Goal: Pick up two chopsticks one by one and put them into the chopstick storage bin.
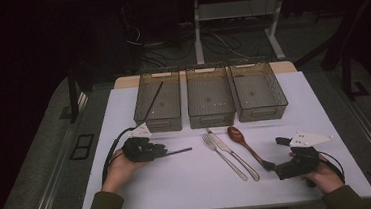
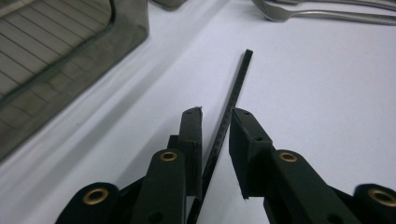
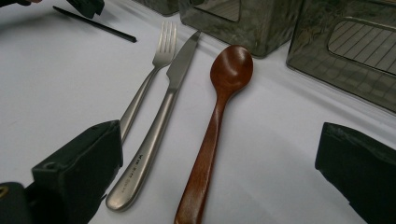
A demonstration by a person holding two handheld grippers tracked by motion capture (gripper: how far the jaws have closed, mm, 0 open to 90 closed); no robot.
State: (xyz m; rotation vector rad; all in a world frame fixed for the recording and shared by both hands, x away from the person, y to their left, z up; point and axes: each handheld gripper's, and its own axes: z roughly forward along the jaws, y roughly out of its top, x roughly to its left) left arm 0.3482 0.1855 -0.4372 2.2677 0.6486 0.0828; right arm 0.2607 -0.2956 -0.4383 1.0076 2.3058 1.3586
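three bins [image 1: 210, 101] are waiting at the far edge while i'm sorting cutlery, i judge. my right gripper [image 3: 219, 182] is gaping wide around the wooden spoon [image 3: 219, 102] handle, gripping nothing; my left gripper [image 2: 215, 140] is narrowing loosely on the black chopstick [image 2: 233, 93] lying on the table; closing comes next.

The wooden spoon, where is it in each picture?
High view: the wooden spoon lies right of centre, bowl toward the bins, handle end by the right gripper.
Left gripper view: not in this picture; the fork shows along the top edge.
Right gripper view: the spoon runs up the middle, between that gripper's two fingers.
Shared landmark: the fork, which lies left of the knife and the spoon.
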